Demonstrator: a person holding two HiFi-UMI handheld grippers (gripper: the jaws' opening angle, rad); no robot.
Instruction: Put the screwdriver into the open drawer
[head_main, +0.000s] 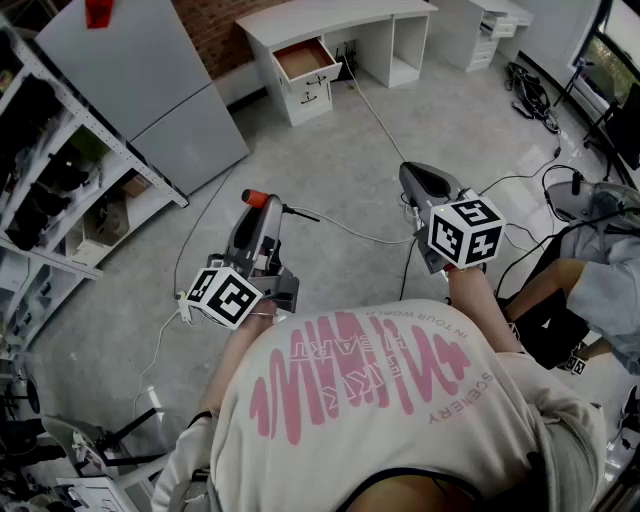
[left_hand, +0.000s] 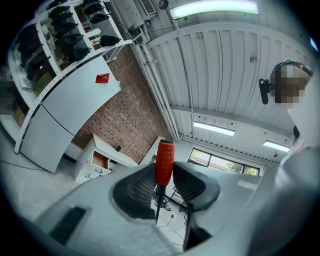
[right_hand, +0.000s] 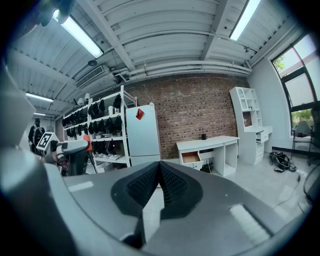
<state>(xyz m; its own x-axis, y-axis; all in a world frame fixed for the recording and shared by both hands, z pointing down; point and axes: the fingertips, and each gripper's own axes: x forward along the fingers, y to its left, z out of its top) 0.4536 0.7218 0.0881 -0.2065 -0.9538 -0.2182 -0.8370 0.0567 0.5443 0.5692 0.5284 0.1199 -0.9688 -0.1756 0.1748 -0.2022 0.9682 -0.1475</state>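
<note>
Left tongs (left_hand: 163, 176) clamp the screwdriver (left_hand: 165, 159), shaft end hidden; right tongs (right_hand: 159, 172) together, empty

In the head view the person's torso (head_main: 380, 400) and the two marker cubes (head_main: 225, 297) cover both hands, and a second person (head_main: 610, 290) at the right is cut off by the picture's edge. The open drawer (head_main: 303, 60) is too small there to tell what lies inside it, and the dark things on the shelf (head_main: 145, 208), itself cut by the left edge, cannot be made out. In the left gripper view the screwdriver (left_hand: 165, 162) runs its thin shaft down between the jaws of the left gripper (left_hand: 165, 175), and its tip is lost against the far clutter.
</note>
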